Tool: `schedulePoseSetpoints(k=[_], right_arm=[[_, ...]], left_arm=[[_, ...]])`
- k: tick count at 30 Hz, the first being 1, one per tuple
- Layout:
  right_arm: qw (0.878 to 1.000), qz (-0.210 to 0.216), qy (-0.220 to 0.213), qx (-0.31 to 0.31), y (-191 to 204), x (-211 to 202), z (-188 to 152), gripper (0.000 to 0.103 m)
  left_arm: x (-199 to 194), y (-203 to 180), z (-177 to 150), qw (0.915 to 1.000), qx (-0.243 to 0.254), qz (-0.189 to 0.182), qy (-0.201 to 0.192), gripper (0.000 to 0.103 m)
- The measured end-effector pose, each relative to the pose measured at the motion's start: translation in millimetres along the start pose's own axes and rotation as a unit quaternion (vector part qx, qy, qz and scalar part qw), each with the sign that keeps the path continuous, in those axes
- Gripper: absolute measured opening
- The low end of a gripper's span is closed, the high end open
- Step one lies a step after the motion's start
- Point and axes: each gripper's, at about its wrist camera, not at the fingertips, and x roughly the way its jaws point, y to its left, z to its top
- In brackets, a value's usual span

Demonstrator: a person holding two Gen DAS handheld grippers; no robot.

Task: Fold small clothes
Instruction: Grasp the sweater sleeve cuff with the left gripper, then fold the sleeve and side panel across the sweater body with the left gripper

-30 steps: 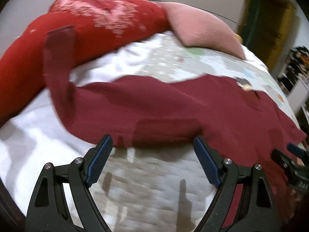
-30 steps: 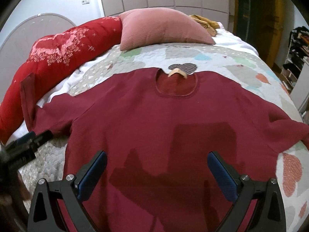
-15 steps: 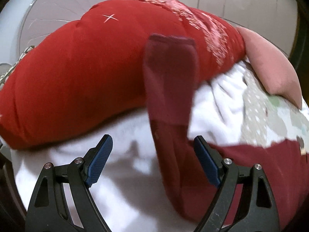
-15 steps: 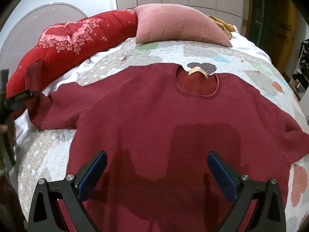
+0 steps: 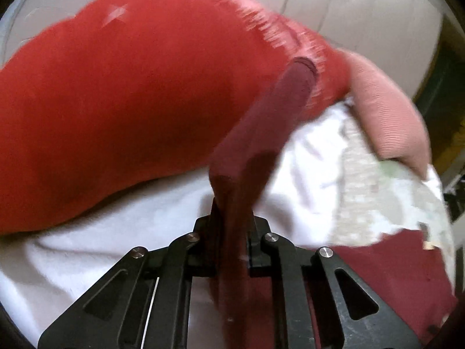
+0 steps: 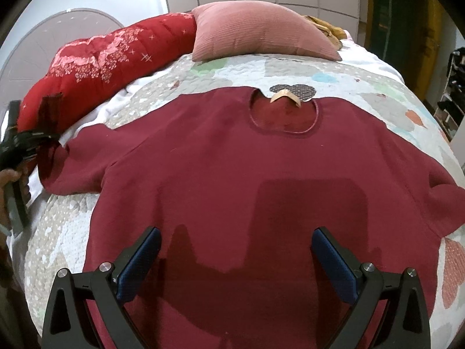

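Observation:
A dark red sweater (image 6: 232, 174) lies flat, front up, on the bed quilt (image 6: 363, 78), neck hole toward the pillows. My left gripper (image 5: 231, 212) has its jaws closing on the sweater's left sleeve (image 5: 261, 133); the cloth is pinched between the pads, and the cuff end stands up against the red bolster. In the right wrist view that left gripper (image 6: 48, 141) holds the sleeve (image 6: 51, 110) at the bed's left edge. My right gripper (image 6: 237, 250) hovers open above the sweater's lower body, with nothing between its fingers.
A long red bolster (image 6: 110, 58) runs along the bed's left side, with a pink pillow (image 6: 261, 35) at the head. White sheet (image 5: 116, 232) shows under the sleeve. A hand (image 6: 5, 180) grips the left tool. Shelves (image 6: 453, 87) stand beyond the bed's right edge.
My left gripper swung left from the sweater's body to the sleeve and went from wide open to shut on it. The right gripper stayed open over the sweater.

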Motion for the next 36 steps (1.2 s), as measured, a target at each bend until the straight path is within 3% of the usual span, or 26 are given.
schedulePoseSetpoints(k=[5, 8, 13, 19, 22, 24, 27, 30, 33, 36], right_arm=[[1.000, -0.001, -0.011, 0.008, -11.0, -11.6, 3.9, 0.103], [0.999, -0.009, -0.026, 0.022, -25.8, -23.3, 10.9, 0.103], [0.997, -0.032, -0.045, 0.054, -61.6, -39.8, 18.7, 0.103], [0.995, -0.064, -0.045, 0.069, -102.2, -50.3, 19.0, 0.103], [0.993, -0.072, -0.035, 0.086, -122.5, -51.9, 15.4, 0.103], [0.992, -0.079, -0.032, 0.095, -133.1, -53.5, 12.3, 0.103], [0.990, -0.090, -0.032, 0.104, -145.6, -58.0, 7.9, 0.103], [0.989, -0.085, -0.033, 0.115, -152.5, -59.8, 7.2, 0.103], [0.990, -0.068, -0.037, 0.117, -151.3, -58.4, 11.9, 0.103], [0.991, -0.056, -0.040, 0.111, -145.1, -53.8, 17.1, 0.103]], left_arm=[[-43.6, -51.8, -9.4, 0.9961, 0.043, -0.077, -0.011, 0.010], [-64.5, -109.8, -27.4, 0.9882, 0.087, -0.125, -0.012, 0.010], [-58.9, -209.0, -61.1, 0.9722, 0.128, -0.195, 0.013, 0.010], [-39.4, -290.4, -119.5, 0.9553, 0.165, -0.236, 0.067, 0.010], [-24.7, -323.9, -152.7, 0.9464, 0.215, -0.215, 0.110, 0.022], [-24.3, -329.3, -160.7, 0.9406, 0.227, -0.225, 0.115, 0.039], [-45.7, -322.0, -157.6, 0.9339, 0.243, -0.237, 0.112, 0.050], [-74.0, -300.6, -144.3, 0.9299, 0.249, -0.254, 0.096, 0.052], [-91.6, -263.5, -128.6, 0.9444, 0.254, -0.203, 0.049, 0.062], [-87.3, -221.7, -117.4, 0.9619, 0.241, -0.128, 0.008, 0.064]])
